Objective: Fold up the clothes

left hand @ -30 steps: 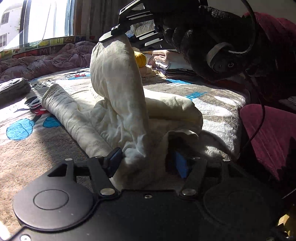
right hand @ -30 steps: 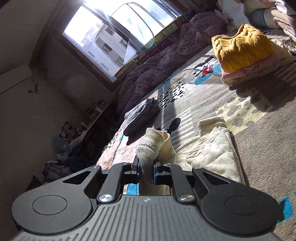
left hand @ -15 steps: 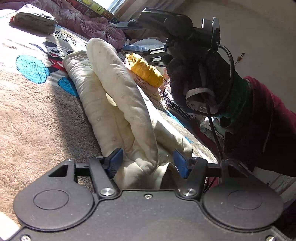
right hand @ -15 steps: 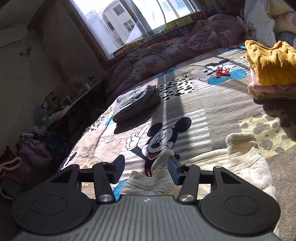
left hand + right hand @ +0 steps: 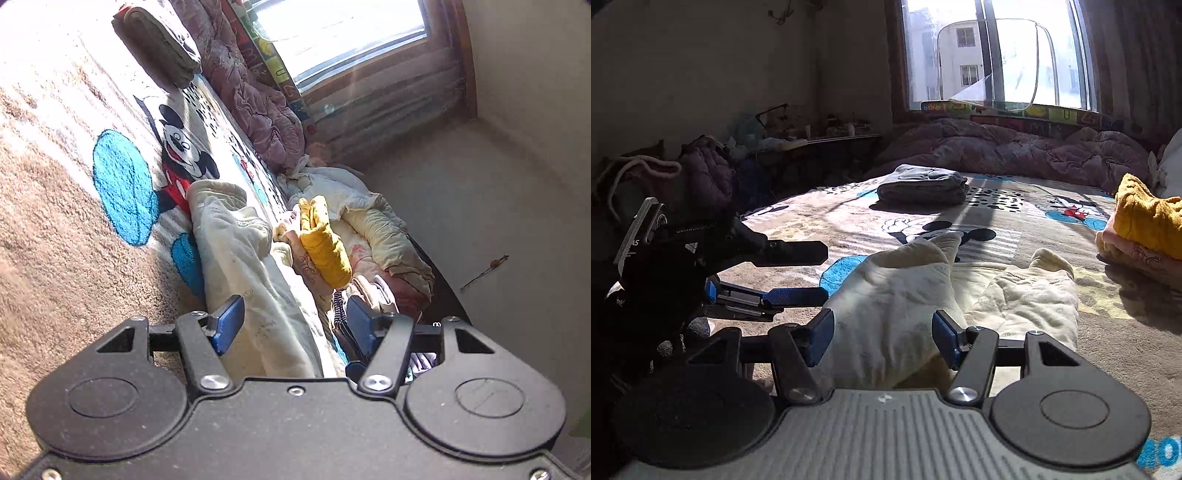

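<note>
Cream garment, rumpled; partly folded

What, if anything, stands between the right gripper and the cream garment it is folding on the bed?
Nothing visible does. The cream garment lies directly ahead of the right gripper, with cloth between its spread blue pads, which do not press on it. The left gripper hovers off to the left side, not in the path.

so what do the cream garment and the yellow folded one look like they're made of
Cream garment: likely soft padded or quilted cotton, matte, with puffy rounded folds and a faint small print. Yellow folded one: probably a chunky knit or fleece, with a nubby textured surface; the exact fibre cannot be told.
</note>
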`<state>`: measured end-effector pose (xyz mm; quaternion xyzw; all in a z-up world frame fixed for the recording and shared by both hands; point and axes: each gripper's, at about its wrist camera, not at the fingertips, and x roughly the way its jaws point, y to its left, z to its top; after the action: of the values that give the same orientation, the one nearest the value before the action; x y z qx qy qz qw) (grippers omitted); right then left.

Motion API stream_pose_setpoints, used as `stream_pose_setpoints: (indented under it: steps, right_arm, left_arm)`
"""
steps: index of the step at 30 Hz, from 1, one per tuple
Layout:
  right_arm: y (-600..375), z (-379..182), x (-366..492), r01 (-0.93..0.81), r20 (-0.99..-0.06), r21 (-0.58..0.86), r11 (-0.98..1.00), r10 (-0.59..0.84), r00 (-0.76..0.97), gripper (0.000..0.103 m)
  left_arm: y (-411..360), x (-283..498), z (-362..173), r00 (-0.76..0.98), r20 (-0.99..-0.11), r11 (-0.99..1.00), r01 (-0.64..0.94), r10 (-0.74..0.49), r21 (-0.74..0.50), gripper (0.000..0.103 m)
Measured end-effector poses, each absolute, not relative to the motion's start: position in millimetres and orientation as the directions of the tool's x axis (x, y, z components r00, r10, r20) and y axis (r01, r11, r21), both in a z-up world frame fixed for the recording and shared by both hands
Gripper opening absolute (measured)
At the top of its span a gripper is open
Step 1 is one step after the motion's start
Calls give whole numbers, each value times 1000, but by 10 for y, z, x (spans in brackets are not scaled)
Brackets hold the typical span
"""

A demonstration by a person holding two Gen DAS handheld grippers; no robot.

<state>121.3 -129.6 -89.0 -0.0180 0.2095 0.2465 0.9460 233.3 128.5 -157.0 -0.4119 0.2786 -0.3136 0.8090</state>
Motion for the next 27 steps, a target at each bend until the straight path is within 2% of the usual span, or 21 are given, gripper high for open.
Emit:
stream_pose_setpoints:
  steps: [2, 4, 5, 7, 10, 12, 13, 16, 20, 23, 24, 27]
  right_arm:
    - [-1159, -910, 1147, -520, -407, -15, 854, 470, 783, 59]
    - [-1022, -930, 1082, -561, -411, -99, 822, 480, 775, 58]
    - [-986, -948, 1071, -569, -417, -126, 813, 477, 774, 58]
    - [-853, -1023, 1028, -593, -443, -219, 775, 462, 768, 58]
    - [-724, -1105, 925, -619, -467, -299, 726, 454, 758, 58]
    - [-672, -1134, 863, -628, -470, -326, 707, 455, 756, 61]
    - [-652, -1144, 839, -631, -471, -336, 700, 455, 756, 63]
    - [-648, -1185, 931, -639, -517, -282, 715, 448, 729, 64]
    - [-647, -1147, 998, -644, -535, -210, 736, 465, 705, 67]
    - [-644, -1081, 973, -641, -535, -181, 746, 473, 700, 70]
    - [-648, -1056, 961, -640, -534, -168, 750, 476, 699, 70]
    - [-708, -936, 898, -646, -533, -127, 753, 498, 684, 70]
  left_arm:
    - [1216, 2536, -1559, 650, -248, 517, 261, -718, -815, 55]
    - [1111, 2692, -1484, 650, -276, 572, 299, -708, -764, 34]
    - [1036, 2728, -1428, 642, -283, 601, 350, -712, -719, 32]
    - [881, 2795, -1312, 626, -297, 647, 454, -721, -613, 19]
    - [766, 2778, -1151, 565, -144, 545, 648, -812, -532, 11]
    - [794, 2797, -1126, 519, -37, 457, 713, -854, -532, 12]
    - [775, 2886, -1164, 535, -76, 487, 691, -842, -533, 12]
    - [775, 3138, -1449, 595, -326, 661, 518, -735, -543, 11]
    - [805, 3102, -1453, 592, -307, 647, 530, -745, -548, 11]
    - [765, 3137, -1504, 604, -368, 693, 485, -707, -534, 12]
    - [774, 3143, -1493, 608, -371, 697, 477, -702, -536, 18]
    - [887, 3097, -1386, 644, -324, 690, 462, -693, -558, 55]
